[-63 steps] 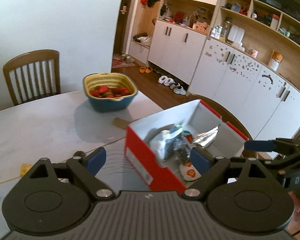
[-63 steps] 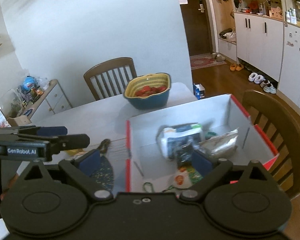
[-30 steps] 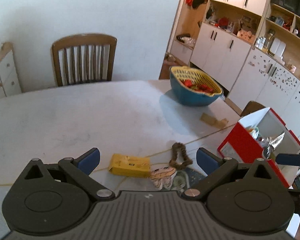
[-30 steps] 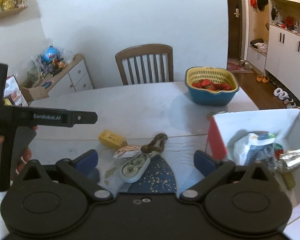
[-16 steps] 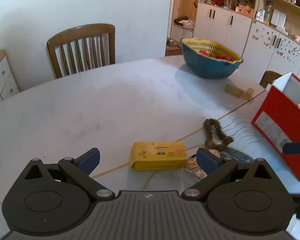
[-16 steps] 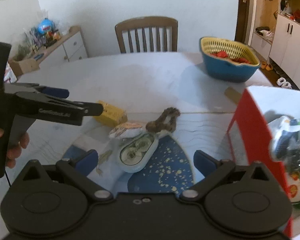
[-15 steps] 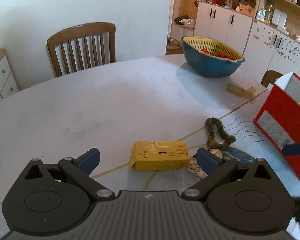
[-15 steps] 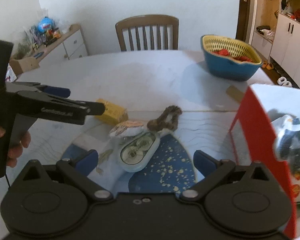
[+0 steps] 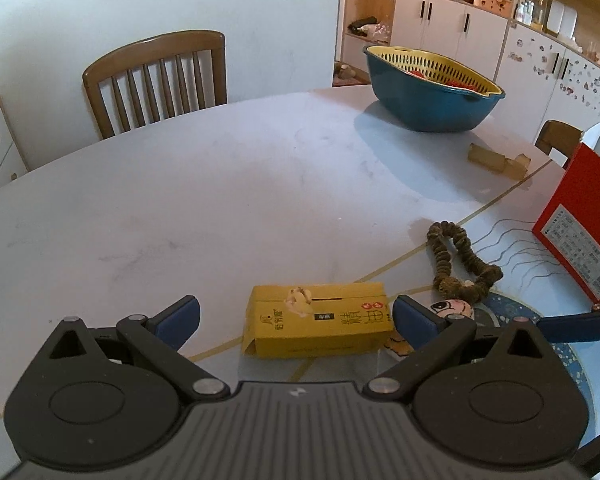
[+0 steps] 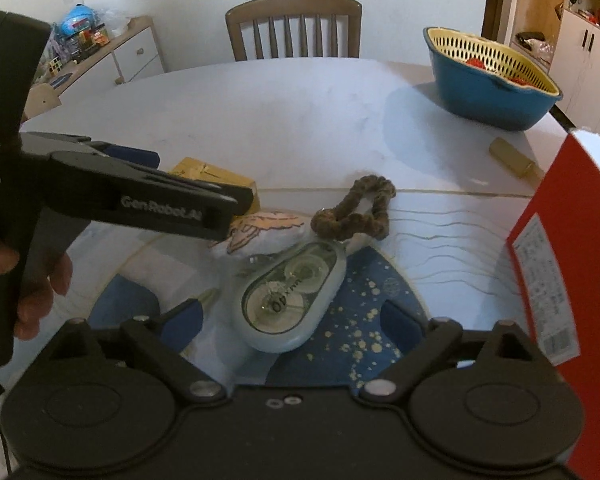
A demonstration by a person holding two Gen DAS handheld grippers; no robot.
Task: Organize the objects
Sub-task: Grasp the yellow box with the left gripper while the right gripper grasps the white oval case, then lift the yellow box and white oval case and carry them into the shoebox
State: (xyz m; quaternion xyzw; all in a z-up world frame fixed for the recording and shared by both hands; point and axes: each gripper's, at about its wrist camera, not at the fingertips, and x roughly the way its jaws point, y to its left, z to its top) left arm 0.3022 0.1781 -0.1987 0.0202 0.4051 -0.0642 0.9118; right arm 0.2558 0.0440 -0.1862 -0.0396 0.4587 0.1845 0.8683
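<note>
Brown scrunchie lies touching the correction tape beside red box.

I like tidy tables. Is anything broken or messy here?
The yellow carton looks damaged: a torn patch on top and one end flap hanging open. A brown scrunchie and correction tape dispenser lie loose beside the red box.

A big round white table with thin gold lines and a blue patch near its edge is seen. A yellow box is laid flat on it. Just beside the box, a small cloth pouch with a face is found. A brown hair tie and a clear tape roller are placed close by. A red box is stood at the right. A blue bowl and a small wood block are set farther back.
</note>
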